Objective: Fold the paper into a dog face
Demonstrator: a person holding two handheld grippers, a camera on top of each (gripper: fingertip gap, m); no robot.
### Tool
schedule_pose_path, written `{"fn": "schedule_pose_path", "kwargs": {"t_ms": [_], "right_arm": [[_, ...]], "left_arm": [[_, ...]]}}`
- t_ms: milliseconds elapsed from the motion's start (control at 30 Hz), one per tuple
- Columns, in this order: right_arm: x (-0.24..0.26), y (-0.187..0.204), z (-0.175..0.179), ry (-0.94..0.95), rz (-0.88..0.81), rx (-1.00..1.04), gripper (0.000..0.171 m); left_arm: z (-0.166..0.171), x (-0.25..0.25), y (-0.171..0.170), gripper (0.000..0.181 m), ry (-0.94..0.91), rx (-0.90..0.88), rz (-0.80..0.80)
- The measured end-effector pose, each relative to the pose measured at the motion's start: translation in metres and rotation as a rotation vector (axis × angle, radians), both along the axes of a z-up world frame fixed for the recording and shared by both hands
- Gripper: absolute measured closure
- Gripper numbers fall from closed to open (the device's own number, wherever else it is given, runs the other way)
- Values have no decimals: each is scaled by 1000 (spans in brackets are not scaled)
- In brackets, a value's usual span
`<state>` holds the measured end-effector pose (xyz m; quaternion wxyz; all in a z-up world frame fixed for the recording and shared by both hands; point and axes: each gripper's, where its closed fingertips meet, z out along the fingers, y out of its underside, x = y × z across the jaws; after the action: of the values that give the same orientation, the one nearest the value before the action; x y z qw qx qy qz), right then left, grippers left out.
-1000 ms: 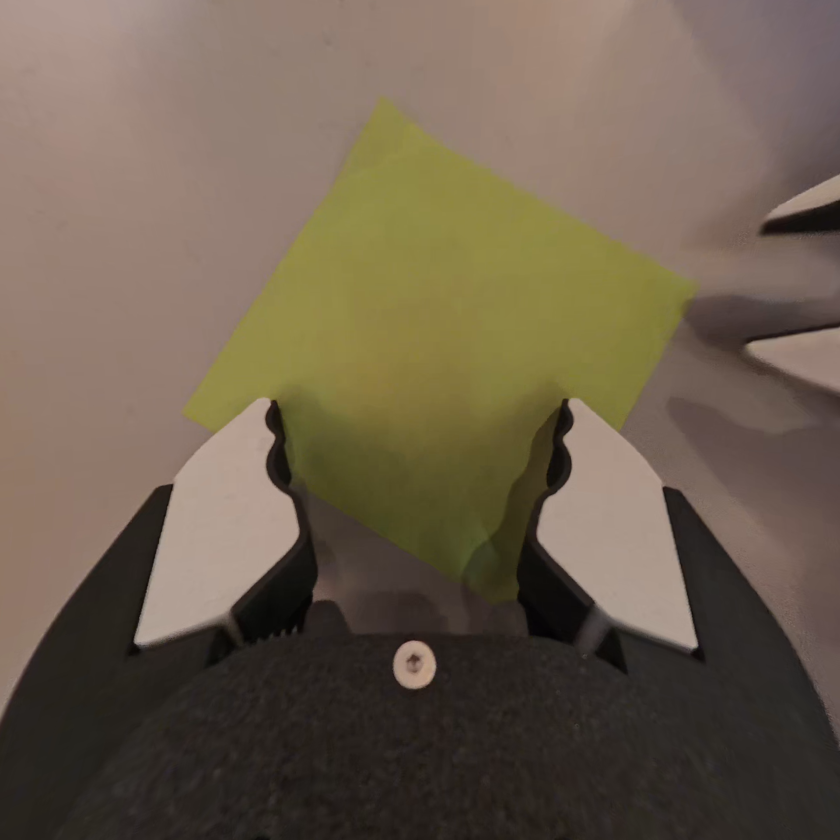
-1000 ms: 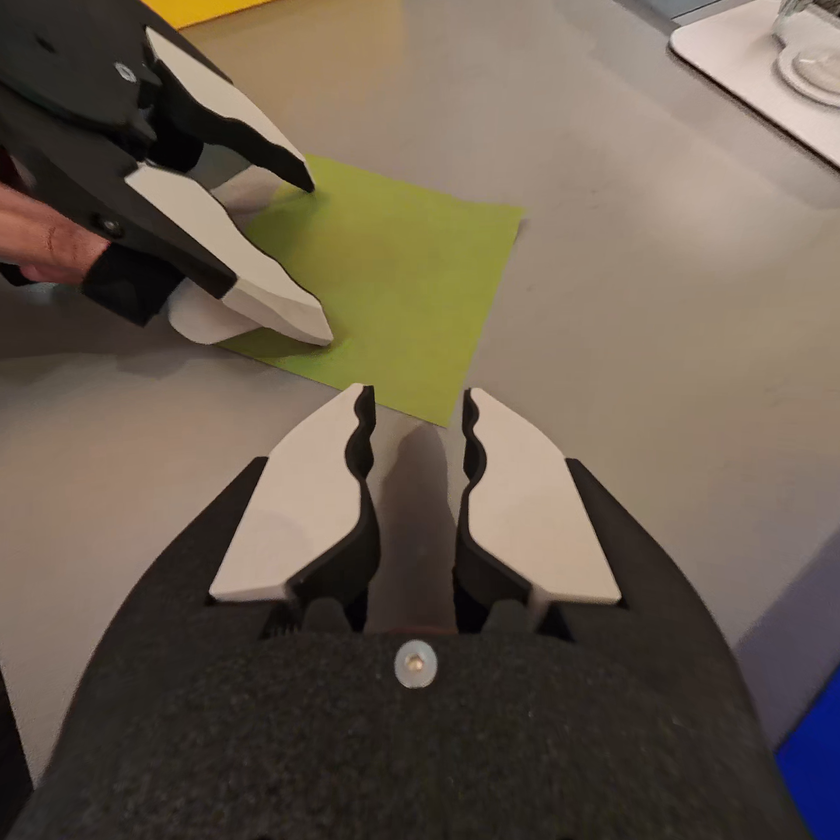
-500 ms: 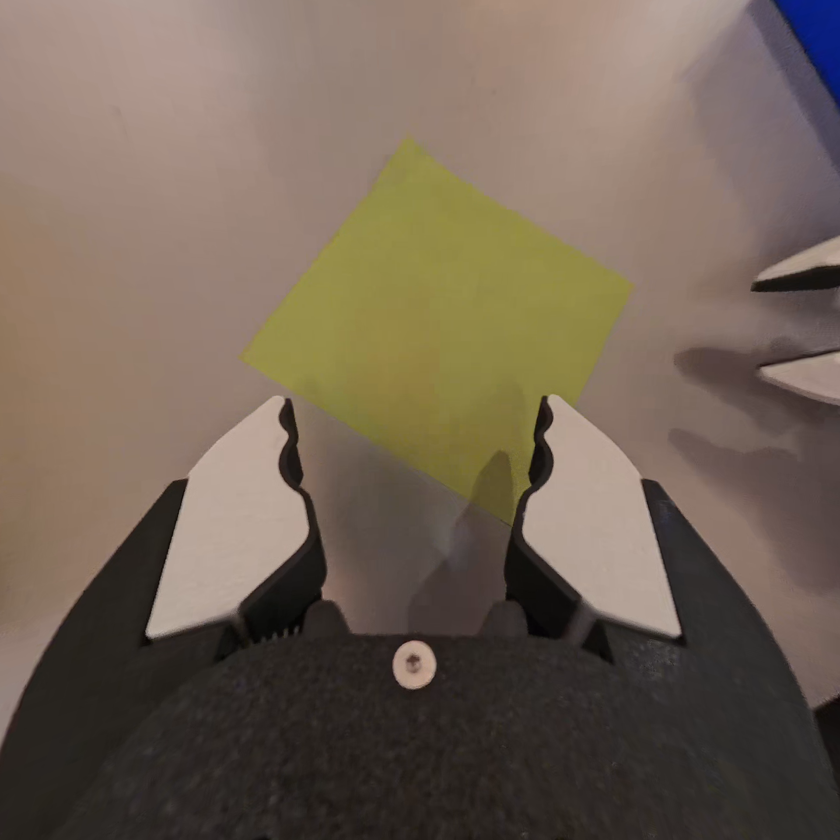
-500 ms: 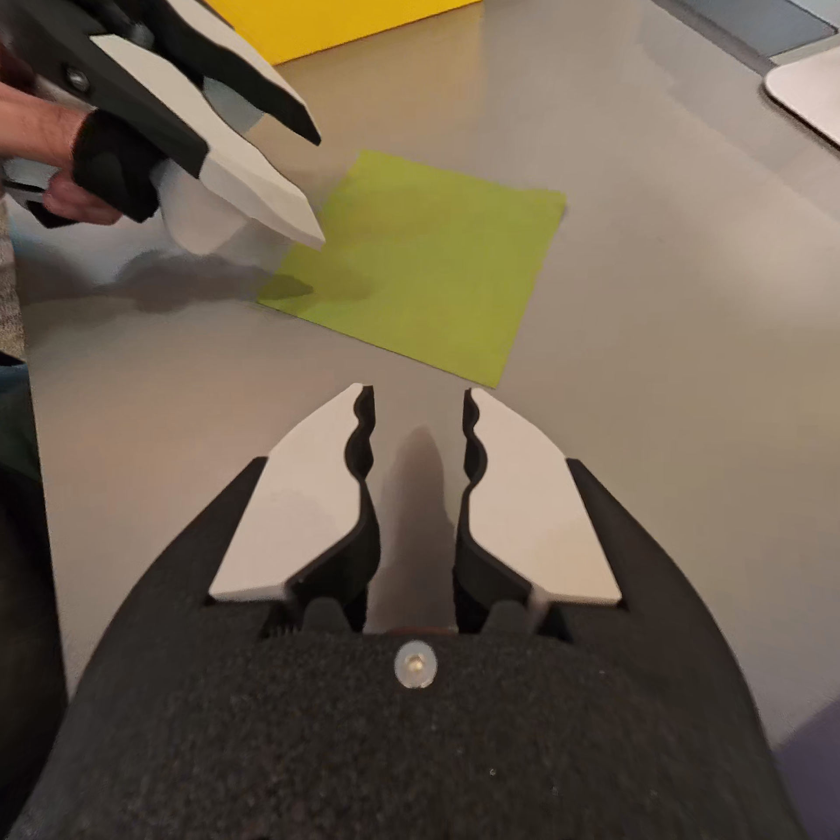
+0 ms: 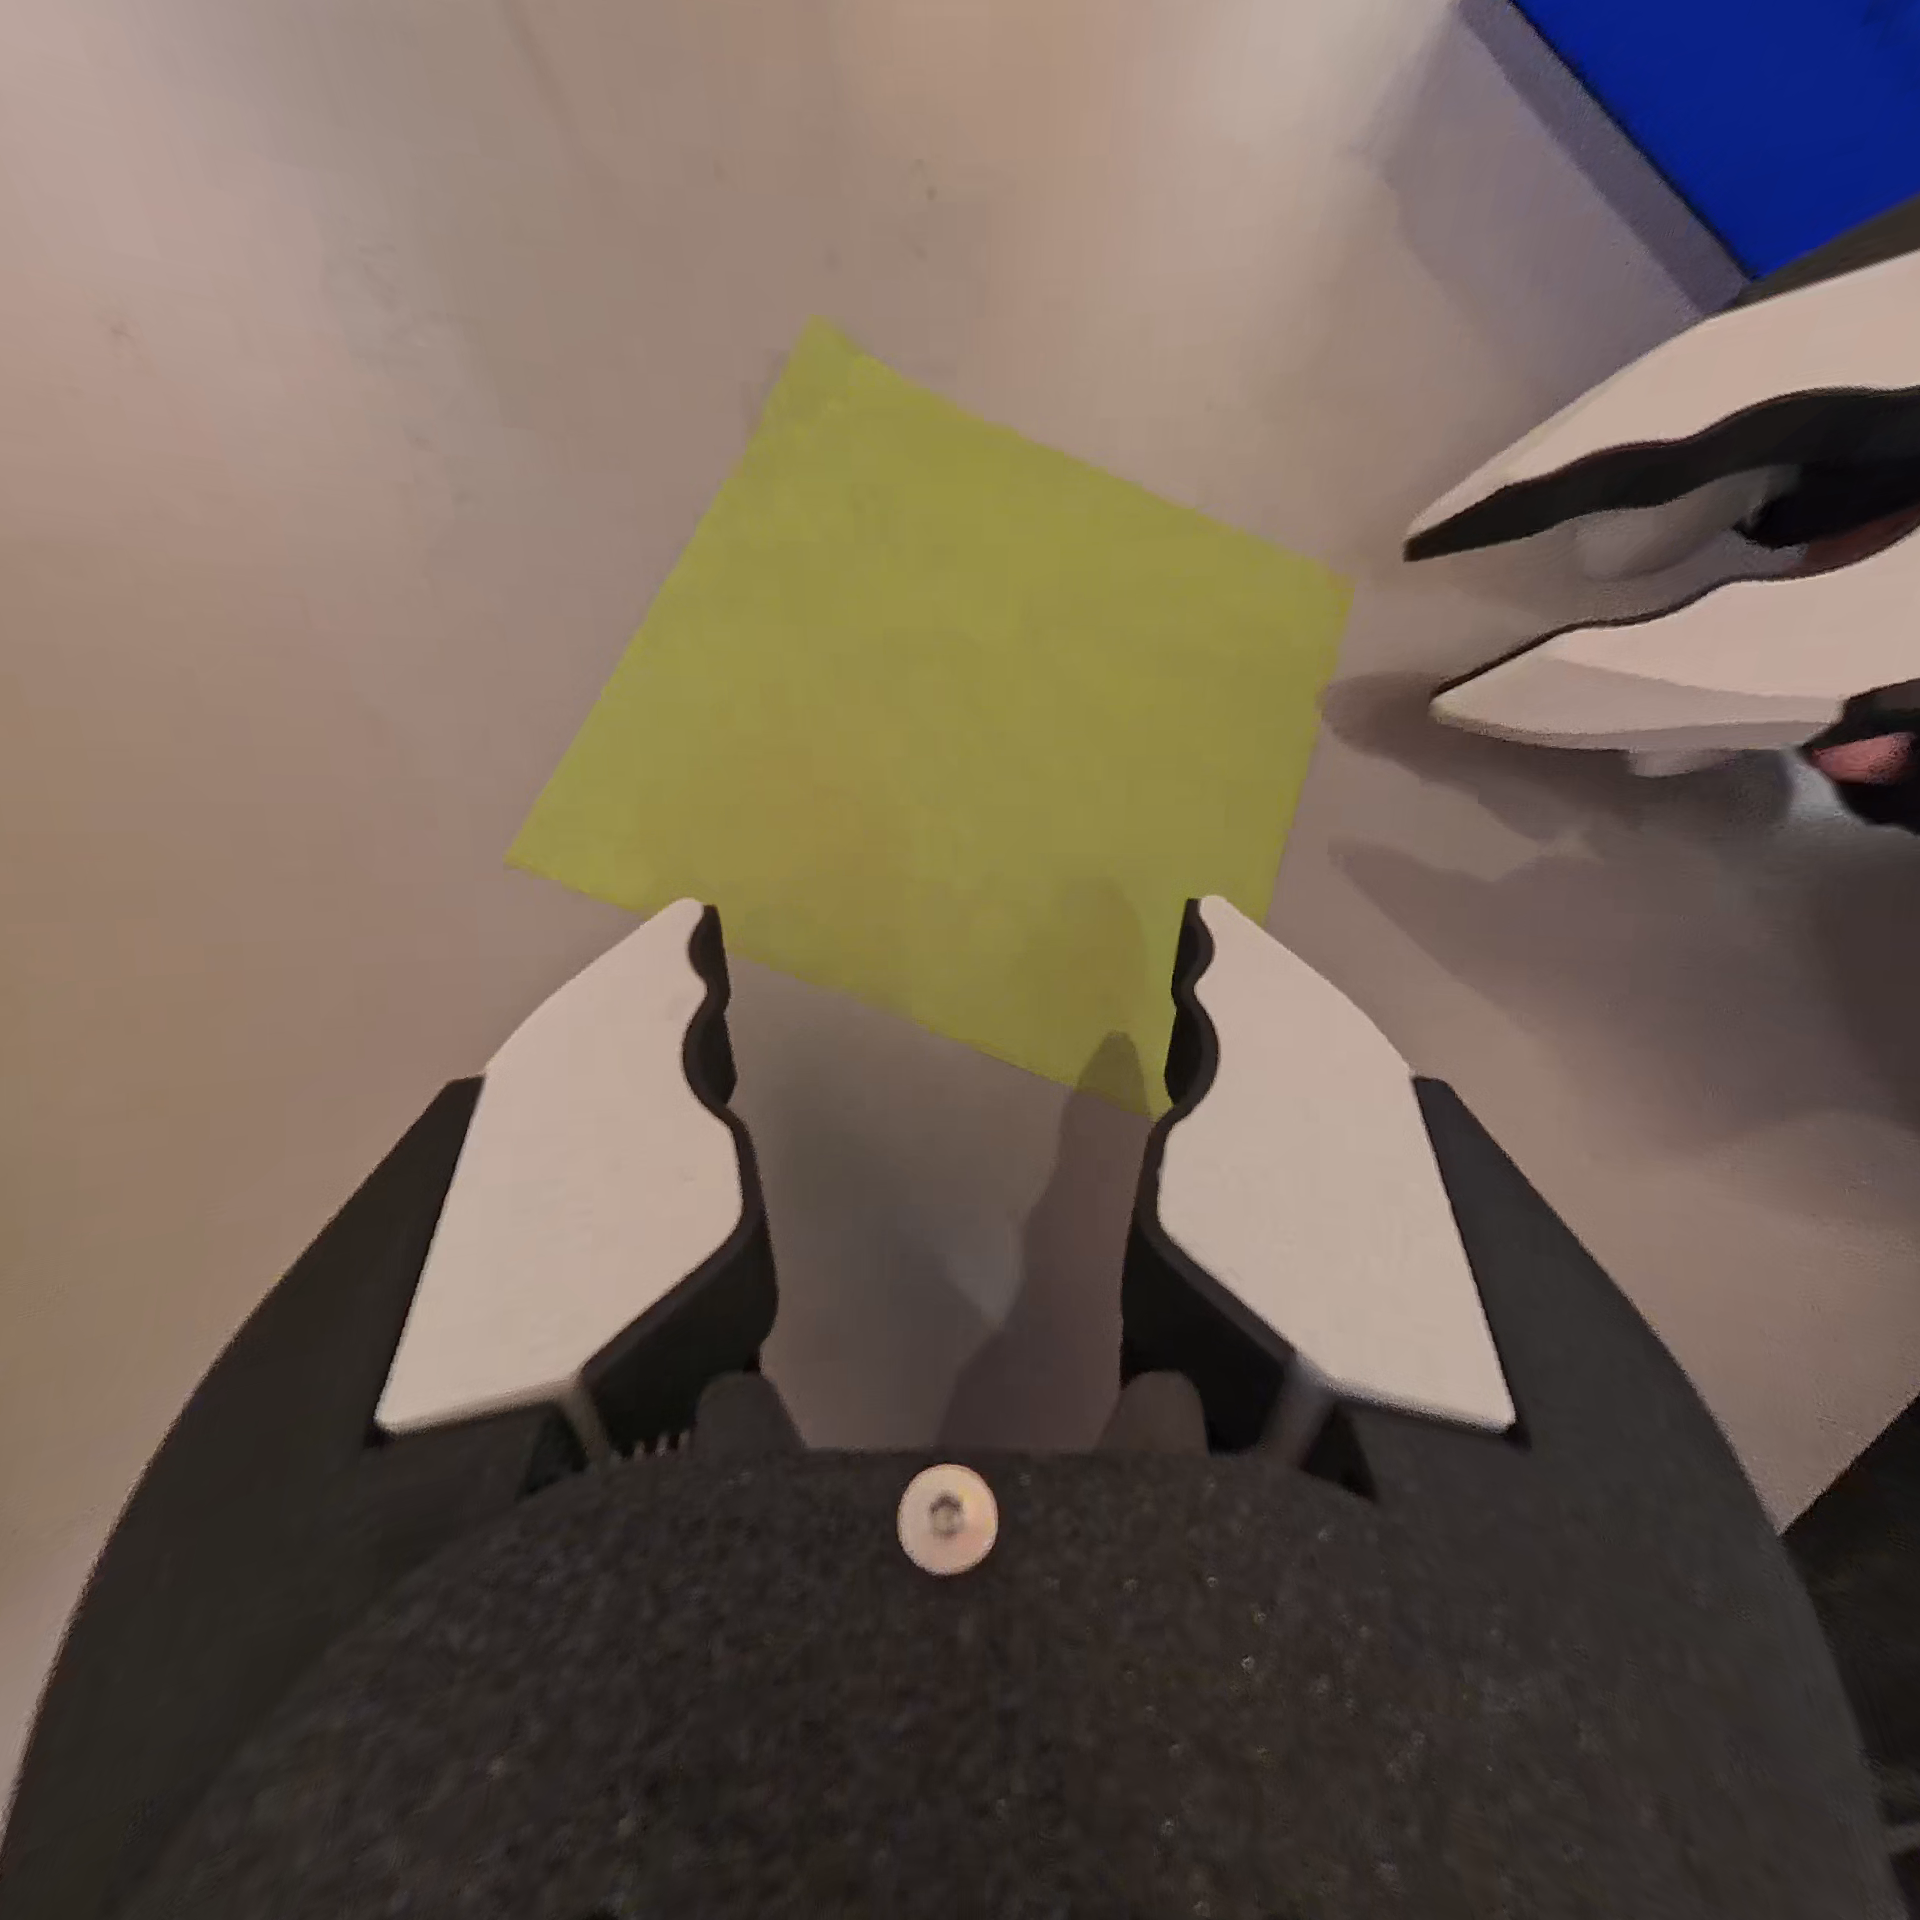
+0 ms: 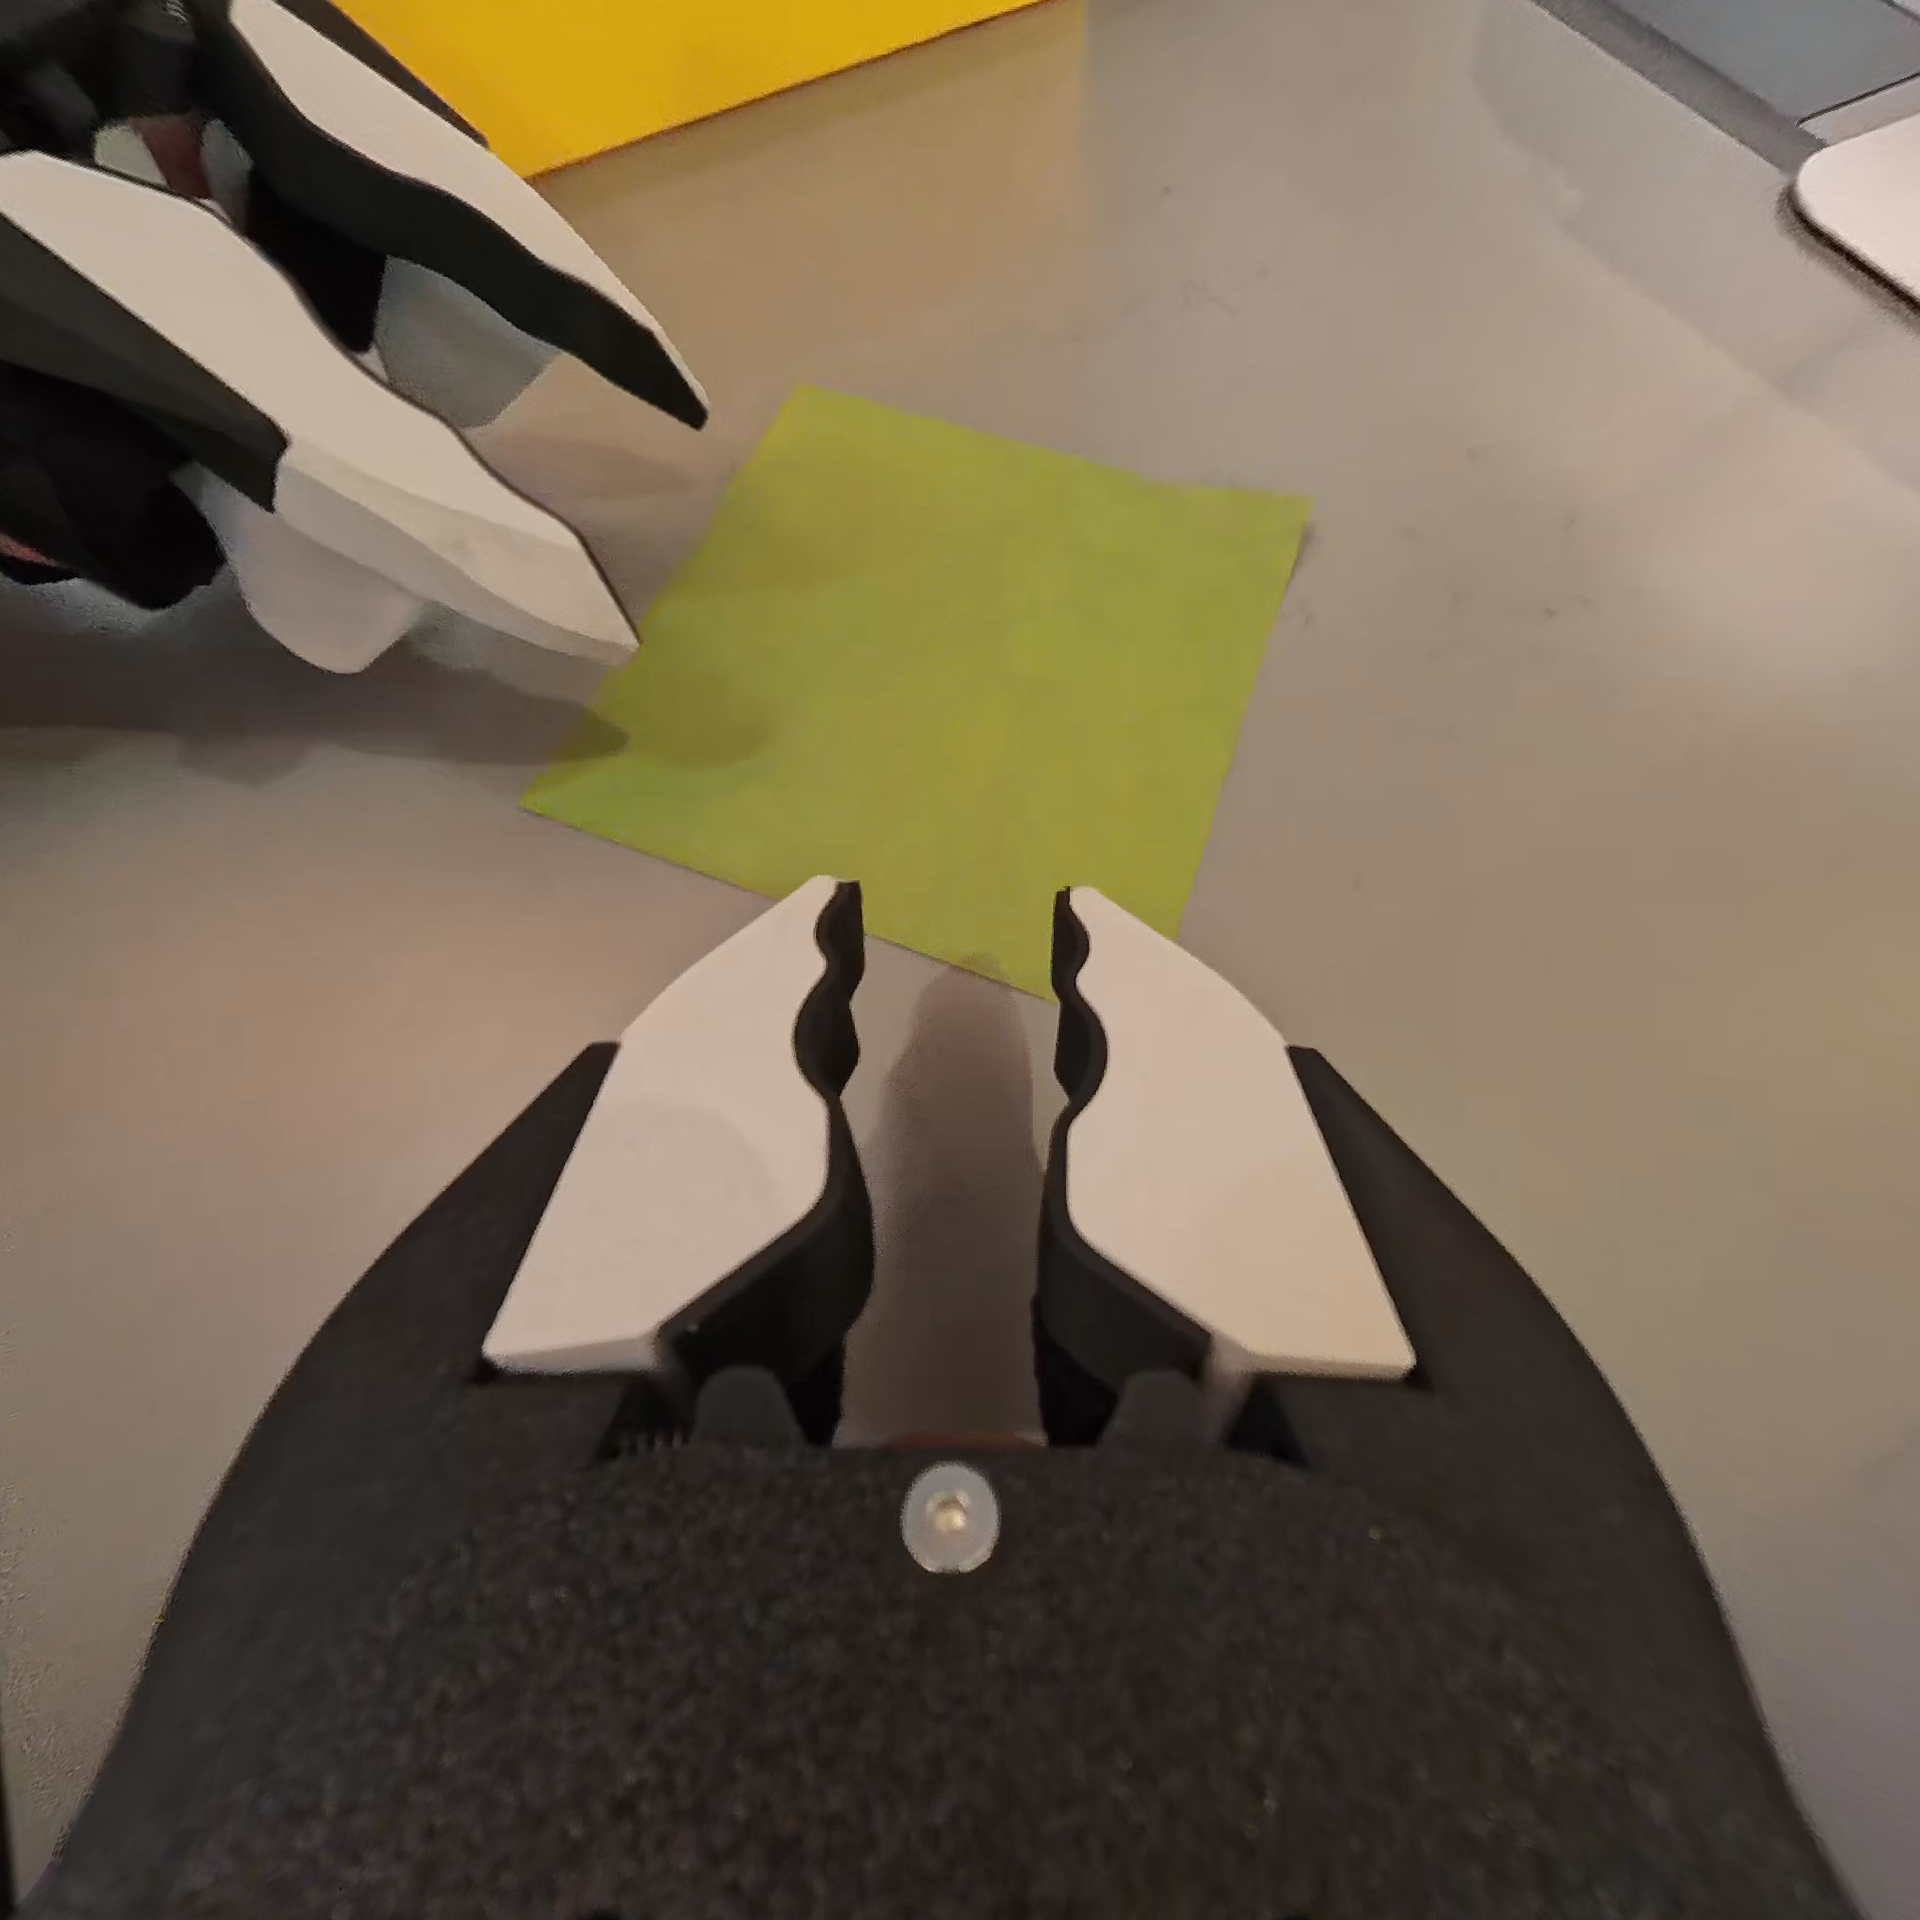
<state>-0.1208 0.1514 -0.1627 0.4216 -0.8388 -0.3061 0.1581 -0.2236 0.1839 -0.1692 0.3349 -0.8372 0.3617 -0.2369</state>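
Yellow sheet [image 6: 665, 78] and pale tray [image 6: 1870, 208], both cut by frame edges.

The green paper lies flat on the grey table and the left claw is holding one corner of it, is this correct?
Not quite. The green paper lies flat on the grey table, but the left claw is open and holds nothing; the left wrist view shows it.

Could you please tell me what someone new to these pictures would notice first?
The flat, square lime-green sheet of paper stands out first, lying unfolded in the middle of the plain grey table. Next come the two black-and-white grippers: the left gripper and the right gripper each hover open near a corner of the sheet. A bright yellow sheet lies at the table's far edge.
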Motion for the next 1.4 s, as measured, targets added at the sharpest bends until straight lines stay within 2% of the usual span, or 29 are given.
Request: {"fn": "schedule_pose_path", "kwargs": {"t_ms": [100,200,400,500,600,767,833,1000,1100,1267,1400], "right_arm": [[-6,7,-13,15,31,-87,143],[3,16,-29,-48,50,-175,144],[31,26,-30,-49,-7,-217,146],[35,28,-30,-68,-42,-193,148],[32,25,-27,-95,-51,-183,140],[26,11,16,40,-100,-35,138],[31,1,22,56,-125,27,132],[41,-20,32,119,-150,129,134],[45,-20,33,138,-158,134,134],[48,-19,34,144,-156,132,134],[48,-24,29,139,-150,116,134]], "left_arm": [[-4,8,5,101,-18,-39,-36],[-2,12,11,100,-30,-46,-57],[13,14,6,100,-74,-72,-40],[10,14,6,100,-48,-41,-13],[1,18,2,97,-37,-66,21],[-10,27,-2,95,-13,-72,57],[-16,29,-1,95,18,-81,53],[-19,39,9,96,68,-69,45],[-22,50,19,90,119,-59,46],[-26,63,38,90,191,-24,71],[-21,66,47,93,138,-38,90]]}}
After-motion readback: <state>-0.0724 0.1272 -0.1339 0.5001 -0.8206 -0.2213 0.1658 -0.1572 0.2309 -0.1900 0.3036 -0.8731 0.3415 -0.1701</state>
